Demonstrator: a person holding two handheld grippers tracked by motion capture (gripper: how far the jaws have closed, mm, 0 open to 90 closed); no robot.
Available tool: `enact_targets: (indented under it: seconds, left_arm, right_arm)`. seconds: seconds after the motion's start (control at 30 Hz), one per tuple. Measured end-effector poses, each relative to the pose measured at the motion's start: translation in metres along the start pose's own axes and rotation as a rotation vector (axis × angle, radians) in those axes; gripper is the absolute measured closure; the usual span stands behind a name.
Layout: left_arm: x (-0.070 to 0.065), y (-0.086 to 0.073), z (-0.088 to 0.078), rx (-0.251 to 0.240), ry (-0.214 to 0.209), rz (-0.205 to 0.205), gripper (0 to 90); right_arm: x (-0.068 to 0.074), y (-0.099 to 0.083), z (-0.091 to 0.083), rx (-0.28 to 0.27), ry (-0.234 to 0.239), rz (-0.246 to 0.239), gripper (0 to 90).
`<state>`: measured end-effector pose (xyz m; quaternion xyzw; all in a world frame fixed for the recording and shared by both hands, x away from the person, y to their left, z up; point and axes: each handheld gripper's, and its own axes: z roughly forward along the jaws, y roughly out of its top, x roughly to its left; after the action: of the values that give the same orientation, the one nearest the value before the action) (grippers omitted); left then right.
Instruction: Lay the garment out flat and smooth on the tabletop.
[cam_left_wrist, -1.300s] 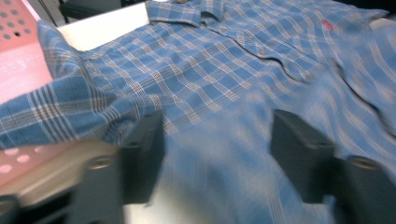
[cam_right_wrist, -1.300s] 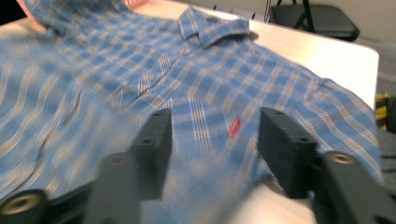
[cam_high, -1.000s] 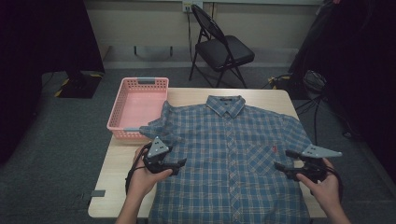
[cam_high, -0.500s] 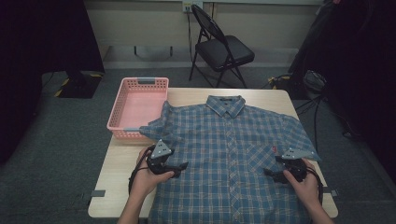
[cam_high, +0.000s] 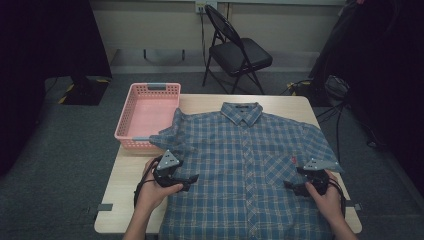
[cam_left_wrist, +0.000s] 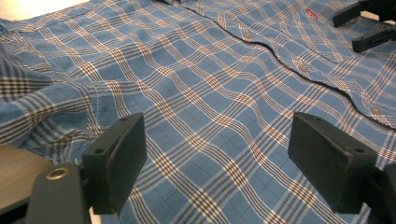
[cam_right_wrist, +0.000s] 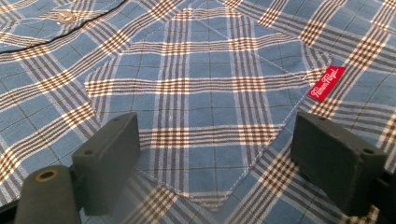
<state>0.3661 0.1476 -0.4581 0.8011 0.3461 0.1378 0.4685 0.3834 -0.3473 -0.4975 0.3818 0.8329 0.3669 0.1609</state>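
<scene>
A blue plaid short-sleeved shirt (cam_high: 240, 160) lies buttoned and face up on the wooden table (cam_high: 122, 187), collar at the far side. My left gripper (cam_high: 189, 178) rests low over the shirt's left side, pointing right. Its jaws have just been opening and stand wide over flat cloth (cam_left_wrist: 224, 140) with nothing pinched. My right gripper (cam_high: 290, 186) sits at the shirt's right side near the sleeve, pointing left. Its jaws have also just been opening and straddle the chest pocket (cam_right_wrist: 205, 107) and its red label (cam_right_wrist: 328, 83), gripping nothing.
A pink plastic basket (cam_high: 150, 107) stands at the table's far left, and one shirt sleeve (cam_high: 167, 140) lies against its near rim. A black folding chair (cam_high: 237, 50) stands on the floor behind the table. Bare wood shows left of the shirt.
The right hand has come down and slightly inward onto the shirt by the pocket. The left hand has stayed almost where it was.
</scene>
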Motion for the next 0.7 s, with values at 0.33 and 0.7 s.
enact_targets:
  seconds: [0.33,0.7]
  left_arm:
    - [0.003,-0.004,-0.003,0.027,-0.011,0.021,16.9]
    - [0.016,-0.013,-0.012,0.05,0.011,0.025,18.5]
  right_arm:
    - [0.0,0.0,0.0,0.0,0.0,0.0,14.8]
    - [0.0,0.0,0.0,0.0,0.001,0.0,14.8]
